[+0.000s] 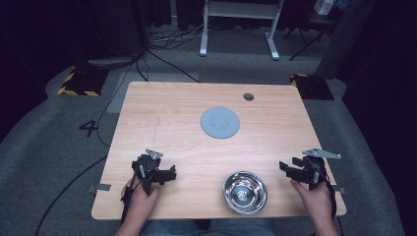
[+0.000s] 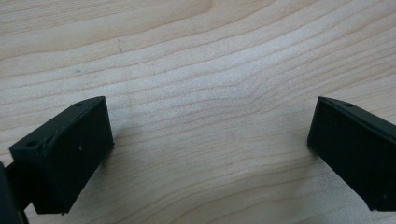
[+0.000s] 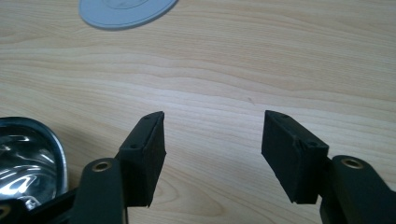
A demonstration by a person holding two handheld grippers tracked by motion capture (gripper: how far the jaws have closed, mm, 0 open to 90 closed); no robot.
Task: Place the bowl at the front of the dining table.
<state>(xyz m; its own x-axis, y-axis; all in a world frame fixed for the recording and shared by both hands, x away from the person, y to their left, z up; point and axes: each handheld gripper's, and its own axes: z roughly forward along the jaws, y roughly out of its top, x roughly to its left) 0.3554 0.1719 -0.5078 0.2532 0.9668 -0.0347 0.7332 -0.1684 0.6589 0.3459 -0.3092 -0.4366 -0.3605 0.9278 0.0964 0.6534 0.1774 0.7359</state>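
Steel bowl at lower centre deserves a level approach, both tools resting jaws-apart, empty, on the worktop.

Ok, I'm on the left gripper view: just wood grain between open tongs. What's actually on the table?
Observer: A steel bowl sits near the front edge, between the two hands.
Operator: Anything else?
Observer: A flat grey disc lies farther back, near the middle.
Operator: And the other tongs?
Observer: The right gripper is open, with nothing between its jaws, right of the bowl.
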